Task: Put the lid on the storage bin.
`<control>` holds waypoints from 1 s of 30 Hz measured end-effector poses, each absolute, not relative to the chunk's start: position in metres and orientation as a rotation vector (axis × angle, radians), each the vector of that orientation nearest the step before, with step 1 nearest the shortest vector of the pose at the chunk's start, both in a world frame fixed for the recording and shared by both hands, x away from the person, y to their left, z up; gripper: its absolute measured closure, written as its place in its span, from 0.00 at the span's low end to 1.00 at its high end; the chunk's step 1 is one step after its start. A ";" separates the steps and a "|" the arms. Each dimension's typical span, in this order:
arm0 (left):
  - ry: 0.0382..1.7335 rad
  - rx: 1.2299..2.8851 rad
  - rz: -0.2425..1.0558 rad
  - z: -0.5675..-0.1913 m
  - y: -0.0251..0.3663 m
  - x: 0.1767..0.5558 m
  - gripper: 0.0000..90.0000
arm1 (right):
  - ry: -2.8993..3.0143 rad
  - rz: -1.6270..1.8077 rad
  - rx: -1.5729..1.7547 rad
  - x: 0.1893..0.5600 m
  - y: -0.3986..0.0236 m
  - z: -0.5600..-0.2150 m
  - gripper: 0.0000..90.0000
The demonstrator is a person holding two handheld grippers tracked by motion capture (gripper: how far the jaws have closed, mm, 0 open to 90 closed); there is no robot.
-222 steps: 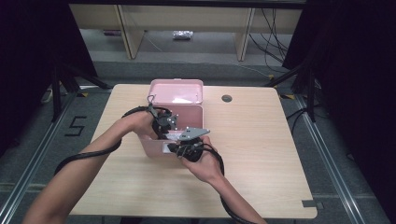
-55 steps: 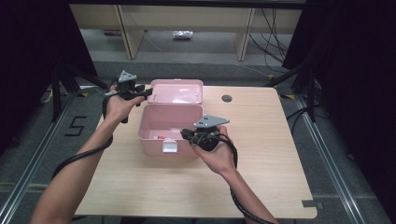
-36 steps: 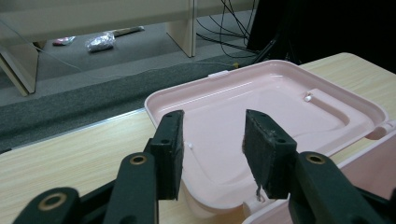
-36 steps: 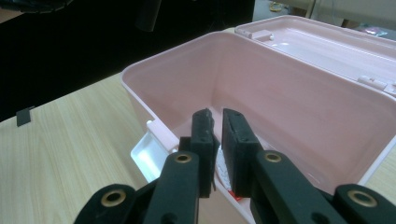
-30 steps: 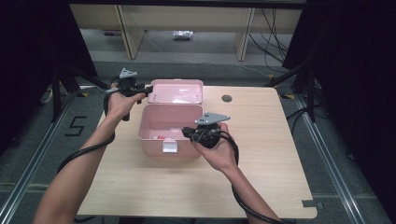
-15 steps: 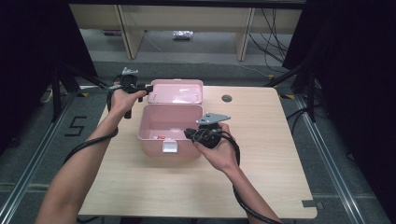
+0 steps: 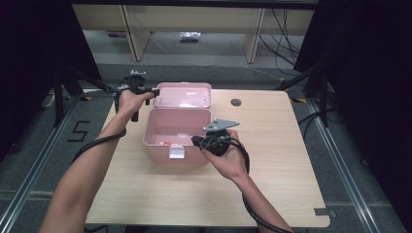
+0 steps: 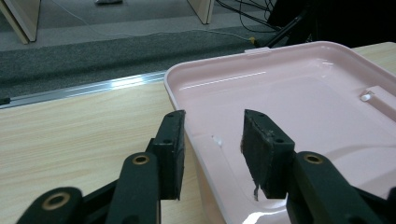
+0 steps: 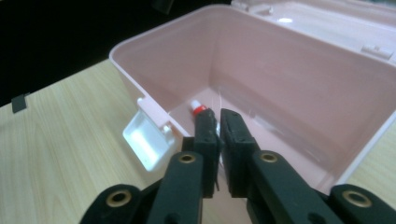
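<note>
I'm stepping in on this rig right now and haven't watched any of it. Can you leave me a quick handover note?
Left tongs: open, straddling the corner rim of the lid, not pinching it yet.
Right tongs: have just been closing and now look pinched on the front wall of the pink box, beside its latch, steadying it.
Things: the box stands on the wooden table with the lid swung fully back. A red-capped tube lies on the box floor.
Done: box open, tube inside.
Left: probably grip the lid, swing it shut, then latch it.
</note>
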State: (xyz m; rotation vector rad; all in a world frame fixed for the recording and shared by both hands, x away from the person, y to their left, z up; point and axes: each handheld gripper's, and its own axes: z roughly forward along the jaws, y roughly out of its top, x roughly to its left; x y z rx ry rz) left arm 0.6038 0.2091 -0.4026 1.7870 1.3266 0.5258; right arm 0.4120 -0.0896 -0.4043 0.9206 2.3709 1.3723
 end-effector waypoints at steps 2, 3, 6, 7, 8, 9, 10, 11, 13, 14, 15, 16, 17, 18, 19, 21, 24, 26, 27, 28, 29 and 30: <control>1.330 1.796 0.522 -0.403 0.208 0.606 0.66 | 2.375 1.375 0.933 0.411 -0.088 -0.404 1.00; 1.334 1.800 0.516 -0.403 0.207 0.606 0.66 | 2.380 1.373 0.909 0.413 -0.088 -0.405 1.00; 1.340 1.800 0.513 -0.403 0.205 0.609 0.67 | 2.389 1.365 0.898 0.412 -0.086 -0.406 1.00; 1.343 1.802 0.505 -0.404 0.204 0.610 0.67 | 2.389 1.359 0.904 0.412 -0.085 -0.407 1.00; 1.346 1.799 0.505 -0.404 0.203 0.611 0.67 | 2.374 1.362 0.899 0.413 -0.085 -0.408 1.00; 1.349 1.808 0.504 -0.405 0.202 0.611 0.67 | 2.382 1.355 0.902 0.413 -0.086 -0.407 1.00; 1.347 1.810 0.500 -0.405 0.202 0.612 0.67 | 2.380 1.353 0.901 0.413 -0.086 -0.408 1.00; 1.350 1.813 0.500 -0.406 0.201 0.612 0.67 | 2.380 1.352 0.904 0.413 -0.086 -0.407 1.00; 1.356 1.810 0.508 -0.406 0.201 0.613 0.67 | 2.382 1.356 0.921 0.412 -0.085 -0.407 1.00; 1.352 1.818 0.510 -0.406 0.202 0.613 0.67 | 2.385 1.354 0.918 0.412 -0.085 -0.407 1.00; 1.359 1.818 0.507 -0.406 0.202 0.613 0.67 | 2.385 1.353 0.922 0.412 -0.085 -0.407 1.00; 1.370 1.805 0.507 -0.407 0.201 0.614 0.67 | 2.384 1.352 0.922 0.412 -0.085 -0.407 1.00; 1.373 1.815 0.501 -0.406 0.202 0.614 0.67 | 2.376 1.365 0.925 0.412 -0.085 -0.409 1.00; 1.373 1.823 0.497 -0.406 0.202 0.614 0.67 | 2.378 1.364 0.927 0.413 -0.085 -0.409 1.00; 1.373 1.827 0.495 -0.407 0.202 0.615 0.67 | 2.389 1.349 0.923 0.413 -0.085 -0.408 1.00; 1.379 1.823 0.494 -0.407 0.202 0.616 0.66 | 2.389 1.351 0.921 0.413 -0.085 -0.408 1.00; 1.390 1.825 0.488 -0.410 0.203 0.618 0.66 | 2.391 1.355 0.928 0.412 -0.084 -0.409 1.00; 1.398 1.828 0.487 -0.412 0.203 0.620 0.66 | 2.393 1.357 0.924 0.413 -0.085 -0.409 1.00; 1.399 1.820 0.488 -0.413 0.203 0.621 0.67 | 2.392 1.353 0.914 0.413 -0.085 -0.409 1.00; 1.401 1.819 0.487 -0.415 0.203 0.621 0.67 | 2.392 1.353 0.911 0.413 -0.085 -0.409 1.00; 1.404 1.814 0.490 -0.416 0.203 0.622 0.67 | 2.393 1.351 0.899 0.414 -0.085 -0.409 1.00; 1.414 1.832 0.479 -0.416 0.204 0.623 0.67 | 2.390 1.349 0.885 0.415 -0.085 -0.409 1.00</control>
